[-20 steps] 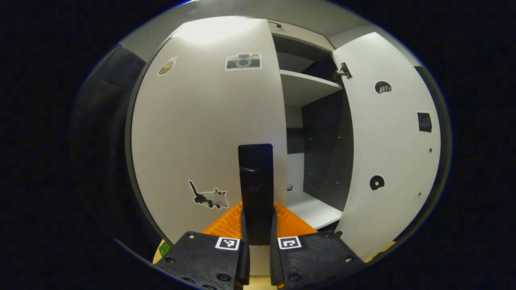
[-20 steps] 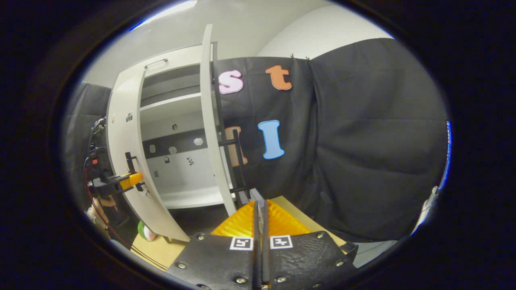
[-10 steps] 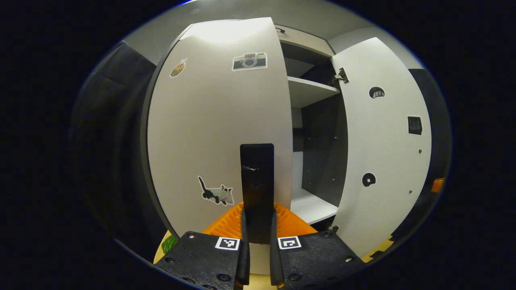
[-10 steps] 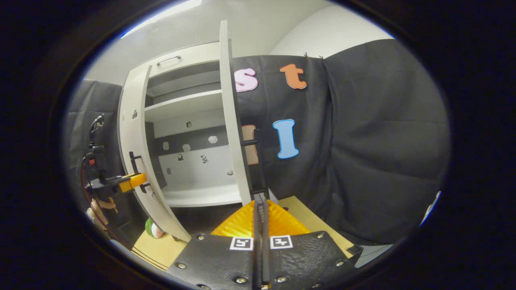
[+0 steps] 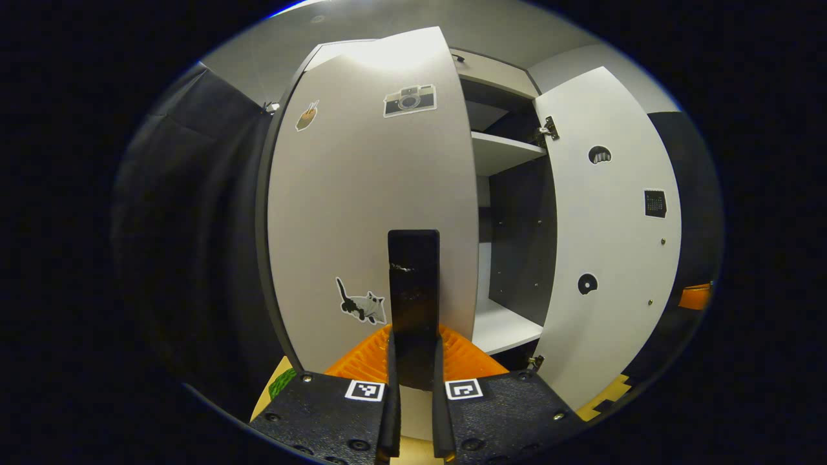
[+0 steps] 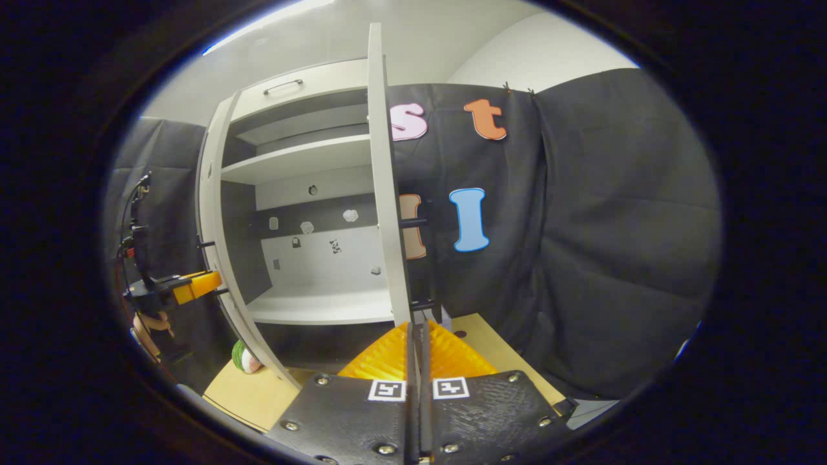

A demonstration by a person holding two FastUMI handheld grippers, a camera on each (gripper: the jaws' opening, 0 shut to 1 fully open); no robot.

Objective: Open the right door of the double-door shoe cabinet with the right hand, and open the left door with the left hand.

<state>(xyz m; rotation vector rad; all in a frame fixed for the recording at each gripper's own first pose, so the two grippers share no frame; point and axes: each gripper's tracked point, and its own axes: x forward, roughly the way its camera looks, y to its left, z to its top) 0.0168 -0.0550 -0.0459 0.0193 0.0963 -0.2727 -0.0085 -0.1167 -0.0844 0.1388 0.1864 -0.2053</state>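
Left gripper point(image 5: 413, 381) was clamped on the left door's handle point(image 5: 413, 290), door part open; right gripper point(image 6: 417, 387) was pressed together, right door point(image 6: 387, 194) swung wide. Advise pulling steadily along the hinge arc, grip square.

in the left gripper view, the white flat left door point(image 5: 371, 200) stands left of the white shelved cabinet interior point(image 5: 504, 152), the white right door point(image 5: 610, 245) on its right.

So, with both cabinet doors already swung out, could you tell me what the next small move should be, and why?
Probably let go: open the left gripper, which is clamped on the black handle of the left door. That door stands well clear of the shelf, and the right door is edge-on to the right gripper, so little swing seems left.
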